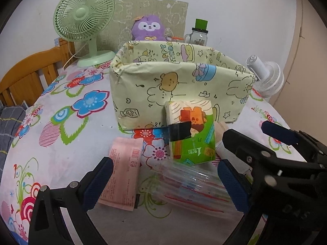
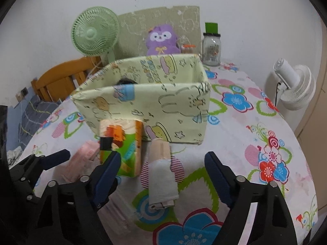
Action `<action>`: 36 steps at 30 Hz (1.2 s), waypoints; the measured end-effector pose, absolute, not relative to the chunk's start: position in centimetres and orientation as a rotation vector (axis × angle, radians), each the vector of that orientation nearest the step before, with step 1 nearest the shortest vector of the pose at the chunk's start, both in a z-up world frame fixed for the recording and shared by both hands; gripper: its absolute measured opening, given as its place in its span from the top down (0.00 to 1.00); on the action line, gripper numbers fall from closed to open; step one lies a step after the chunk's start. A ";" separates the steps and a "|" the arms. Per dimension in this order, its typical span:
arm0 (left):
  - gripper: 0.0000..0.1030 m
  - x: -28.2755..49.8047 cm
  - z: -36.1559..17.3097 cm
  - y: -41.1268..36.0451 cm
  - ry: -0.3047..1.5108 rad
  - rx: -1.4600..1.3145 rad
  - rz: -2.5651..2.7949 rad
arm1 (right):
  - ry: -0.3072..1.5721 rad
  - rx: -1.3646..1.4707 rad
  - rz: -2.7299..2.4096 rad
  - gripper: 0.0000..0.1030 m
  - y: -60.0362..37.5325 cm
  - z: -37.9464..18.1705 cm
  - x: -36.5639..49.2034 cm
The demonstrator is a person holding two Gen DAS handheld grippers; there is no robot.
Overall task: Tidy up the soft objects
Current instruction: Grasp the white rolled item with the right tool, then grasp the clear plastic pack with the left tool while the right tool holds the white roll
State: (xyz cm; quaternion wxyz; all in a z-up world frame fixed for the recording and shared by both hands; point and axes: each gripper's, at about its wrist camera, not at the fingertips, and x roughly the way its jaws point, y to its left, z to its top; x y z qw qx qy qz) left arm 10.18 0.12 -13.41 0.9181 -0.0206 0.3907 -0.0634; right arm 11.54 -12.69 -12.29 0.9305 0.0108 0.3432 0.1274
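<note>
A pale green fabric box with cartoon prints stands open-topped on the flowered tablecloth. In front of it stands a green and orange tissue pack. A pink packet and a clear plastic pack lie between the fingers of my left gripper, which is open and touches neither. A rolled beige and white cloth lies between the fingers of my right gripper, also open with gaps on both sides. A purple plush toy sits behind the box.
A green desk fan stands at the back left, a glass jar with a green lid at the back right, and a white fan off the table's right edge. A wooden bed frame lies beyond the left edge.
</note>
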 end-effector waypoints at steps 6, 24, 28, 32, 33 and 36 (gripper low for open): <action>0.00 10.6 -14.1 0.0 0.824 -0.043 -0.134 | 0.769 0.050 0.281 0.34 -13.0 -13.6 12.6; 0.00 10.5 -14.8 -0.8 0.834 -0.017 -0.147 | 0.797 0.054 0.343 0.69 -12.2 -14.6 12.9; 0.00 10.3 -14.9 -1.1 0.837 0.004 -0.145 | 0.819 0.063 0.314 0.78 -12.8 -15.1 13.0; 0.00 10.0 -14.9 -1.3 0.837 0.004 -0.151 | 0.821 0.074 0.304 0.80 -13.2 -15.0 12.7; 0.00 9.9 -14.8 -1.3 0.838 0.002 -0.154 | 0.818 0.072 0.300 0.81 -13.3 -14.9 12.6; 0.00 9.7 -14.7 -1.4 0.843 -0.008 -0.160 | 0.813 0.074 0.287 0.82 -13.6 -14.8 12.2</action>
